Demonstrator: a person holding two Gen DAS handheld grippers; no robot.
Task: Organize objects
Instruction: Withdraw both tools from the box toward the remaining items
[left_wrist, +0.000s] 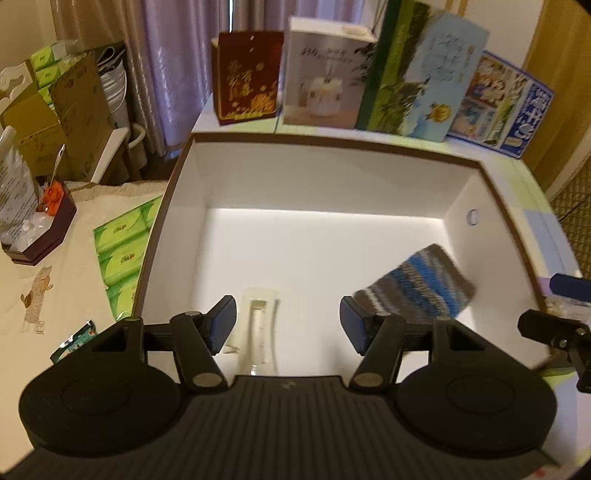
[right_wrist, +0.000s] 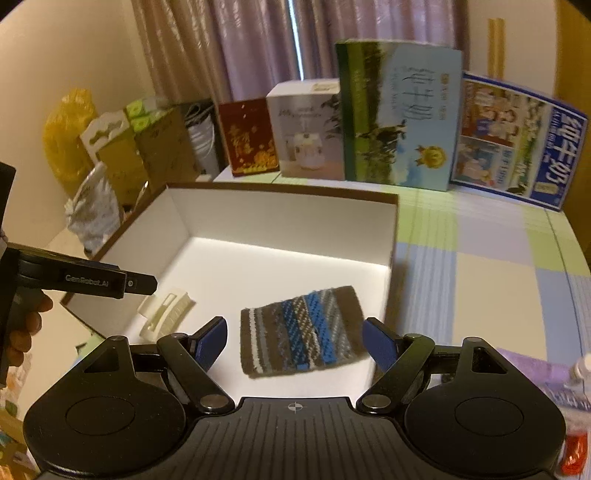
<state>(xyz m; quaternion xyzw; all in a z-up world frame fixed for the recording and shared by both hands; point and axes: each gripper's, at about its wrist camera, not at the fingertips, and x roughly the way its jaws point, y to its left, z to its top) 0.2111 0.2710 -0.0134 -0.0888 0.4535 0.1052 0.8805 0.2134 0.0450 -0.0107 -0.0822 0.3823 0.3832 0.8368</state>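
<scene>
1. The left gripper hung over the near end of the white box, its blue pads parted with nothing pressed between them; the cream hair clip lay on the box floor below the gap, untouched.
2. The right gripper also stood released, jaws wide, above the striped knitted pouch, which lay flat on the box floor clear of both pads.
3. In the right wrist view the left gripper reached in over the box's left wall, with a hand on its handle.
4. The box was open-topped, white inside, with a brown rim, and it held only the clip and the pouch: the clip towards its left near corner, the pouch towards its right near side.
5. The pouch showed brown, grey, white and bright blue stripes; the clip was pale, long and slotted.
6. The box sat on a tablecloth checked in pale green, blue and lilac.
7. Behind the box stood a row of upright cartons: a dark red one, a white one, a green-and-blue one and a blue illustrated one.
8. Left of the box lay green tissue packs and a small dark tray of oddments.
9. Mauve curtains hung behind the cartons.
</scene>
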